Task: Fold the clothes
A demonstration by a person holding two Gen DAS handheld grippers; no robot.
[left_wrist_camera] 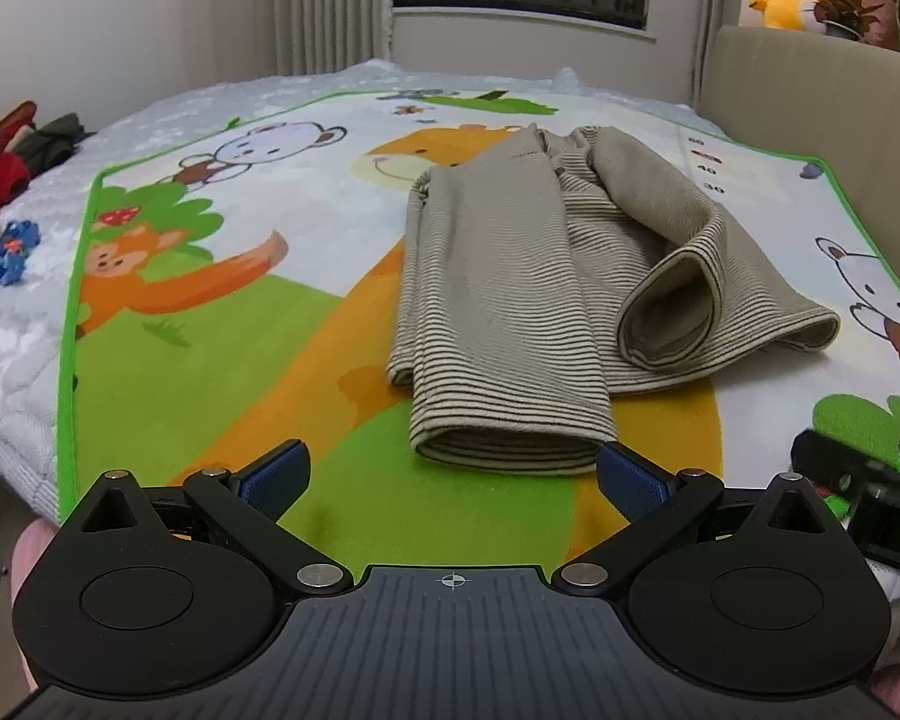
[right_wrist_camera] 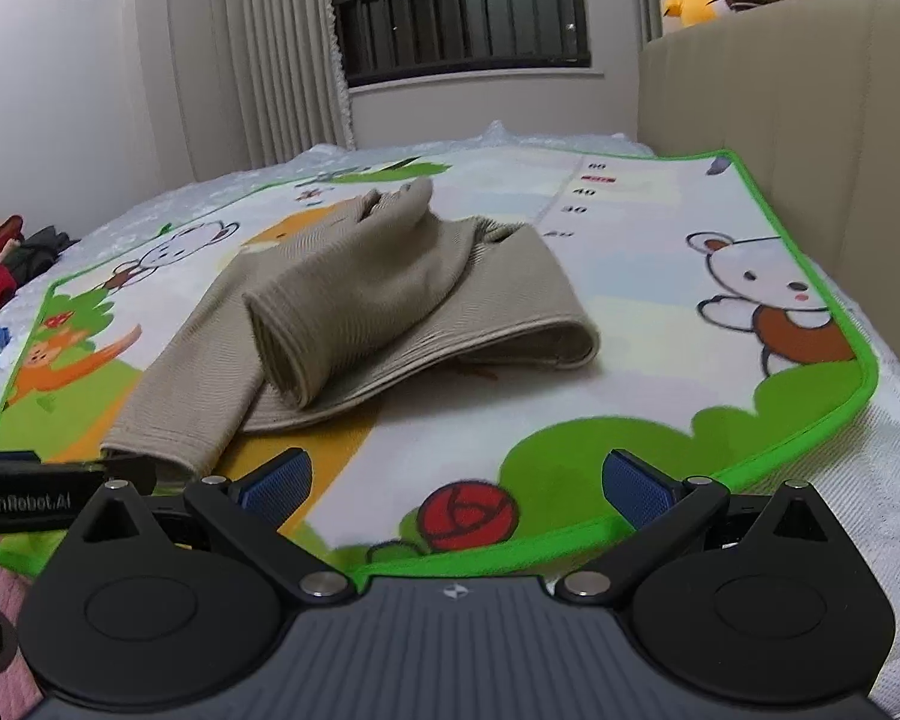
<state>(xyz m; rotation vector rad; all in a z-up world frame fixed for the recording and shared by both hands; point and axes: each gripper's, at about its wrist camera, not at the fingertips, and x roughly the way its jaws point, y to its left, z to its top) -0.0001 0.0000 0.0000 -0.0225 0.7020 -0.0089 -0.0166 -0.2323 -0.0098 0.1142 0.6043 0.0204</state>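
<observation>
— Just ahead of the left gripper (left_wrist_camera: 453, 471), at the near edge of the cartoon play mat (left_wrist_camera: 210, 360), a striped beige garment (left_wrist_camera: 510, 300) is laid lengthwise; its folded hem is seen close in front of the right-hand pad. Why is it placed so?

— It is judged to be partly folded: one side is turned over the middle, so a long narrow band is formed that runs away from the jaws. A sleeve (left_wrist_camera: 672, 312) is left loose, its open cuff turned toward the camera, beyond and to the right of the jaws.

— And the grippers?

— Both are held spread as wide as they go, and nothing is gripped by either. The left one is aimed at the hem, probably so that the near end can be taken up. The right gripper (right_wrist_camera: 456, 477) is held over bare mat, with the garment lying ahead and to its left, well apart from its pads.

— What cannot be made out?

— The far end, where the collar would be, is bunched and cannot be read. What lies beneath the folded layers is hidden. Whether the hem is touched by the left gripper's pad cannot be told. The other gripper is cut off at each frame's edge.
</observation>
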